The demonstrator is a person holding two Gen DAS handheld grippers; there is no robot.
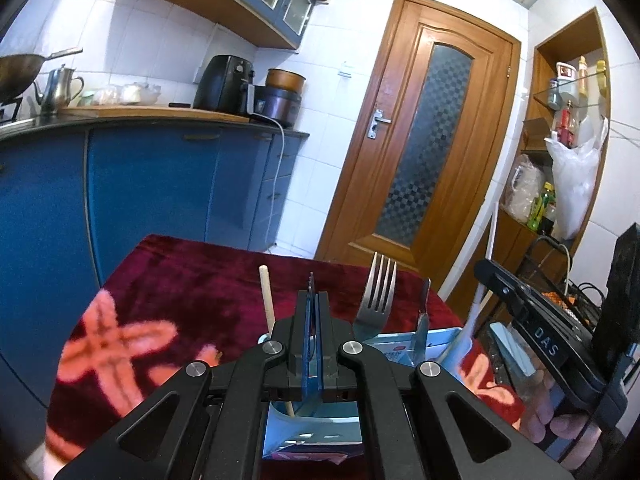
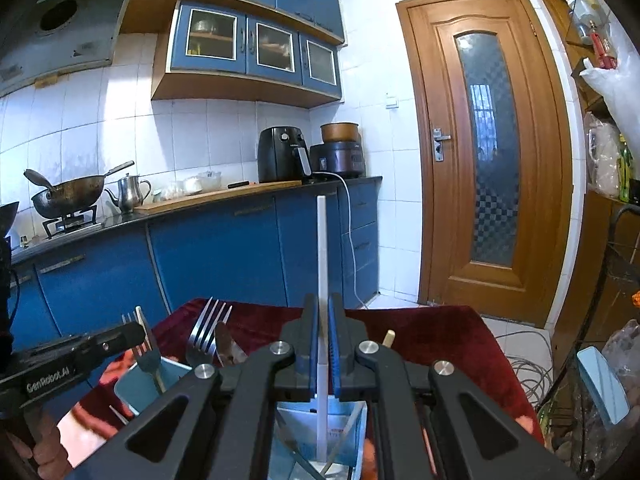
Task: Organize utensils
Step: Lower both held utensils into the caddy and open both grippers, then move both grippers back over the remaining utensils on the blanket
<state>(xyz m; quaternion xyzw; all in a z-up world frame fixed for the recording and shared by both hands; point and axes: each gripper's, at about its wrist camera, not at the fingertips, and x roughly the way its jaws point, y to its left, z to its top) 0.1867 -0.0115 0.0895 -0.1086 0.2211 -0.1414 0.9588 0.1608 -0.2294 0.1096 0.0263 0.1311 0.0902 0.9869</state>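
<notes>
A light-blue utensil box (image 1: pixel 394 346) (image 2: pixel 136 384) stands on a dark red cloth. It holds a steel fork (image 1: pixel 378 292) (image 2: pixel 208 332), a knife (image 1: pixel 424 312) (image 2: pixel 228 350) and a wooden stick (image 1: pixel 266 300) (image 2: pixel 388 337). My left gripper (image 1: pixel 314 312) (image 2: pixel 134 332) is shut on a thin utensil seen edge-on (image 1: pixel 311 284). In the right wrist view it looks like a small dark-handled fork (image 2: pixel 140 334) reaching down into the box. My right gripper (image 2: pixel 323 336) (image 1: pixel 484 276) is shut on a long white plastic utensil (image 2: pixel 322 248) (image 1: pixel 474 320), upright, with its lower end inside the box.
The red cloth (image 1: pixel 192 280) with pink patterns covers a small table. Blue kitchen cabinets (image 2: pixel 224 256) and a counter with an air fryer (image 2: pixel 280 156) stand behind it. A wooden door (image 2: pixel 484 152) lies ahead, with shelves (image 1: pixel 568 128) and cables (image 2: pixel 528 364) to the right.
</notes>
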